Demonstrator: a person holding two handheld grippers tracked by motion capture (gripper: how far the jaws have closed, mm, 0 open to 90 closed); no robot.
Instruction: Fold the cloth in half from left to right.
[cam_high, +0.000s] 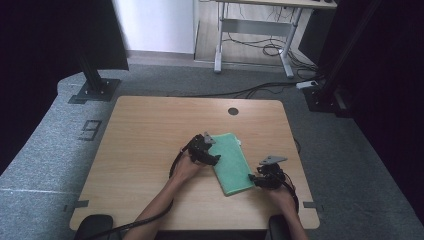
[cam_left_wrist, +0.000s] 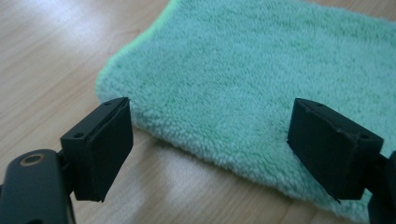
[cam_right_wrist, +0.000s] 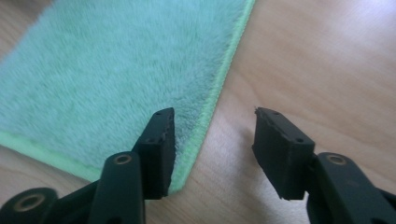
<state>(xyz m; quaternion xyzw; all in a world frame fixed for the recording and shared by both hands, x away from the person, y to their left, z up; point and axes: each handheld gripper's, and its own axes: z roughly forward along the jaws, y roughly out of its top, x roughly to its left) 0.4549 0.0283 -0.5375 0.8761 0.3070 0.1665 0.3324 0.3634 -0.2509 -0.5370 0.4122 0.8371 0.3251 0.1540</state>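
A folded green towel (cam_high: 232, 163) lies flat on the wooden table (cam_high: 150, 145), right of the middle. My left gripper (cam_high: 210, 159) sits at the towel's left edge, held by a hand. In the left gripper view its jaws stand wide apart over the towel (cam_left_wrist: 261, 79) edge, and my left gripper (cam_left_wrist: 208, 149) is open with nothing pinched. My right gripper (cam_high: 256, 180) rests at the towel's near right corner. In the right gripper view my right gripper (cam_right_wrist: 215, 149) is open, one jaw over the towel's (cam_right_wrist: 116, 70) hemmed edge, the other over bare wood.
A round cable hole (cam_high: 233, 111) is at the table's far edge. A white desk frame (cam_high: 255, 35) with loose cables stands on the floor beyond. Black stands (cam_high: 95, 80) flank the table's far corners. Bare wood stretches left of the towel.
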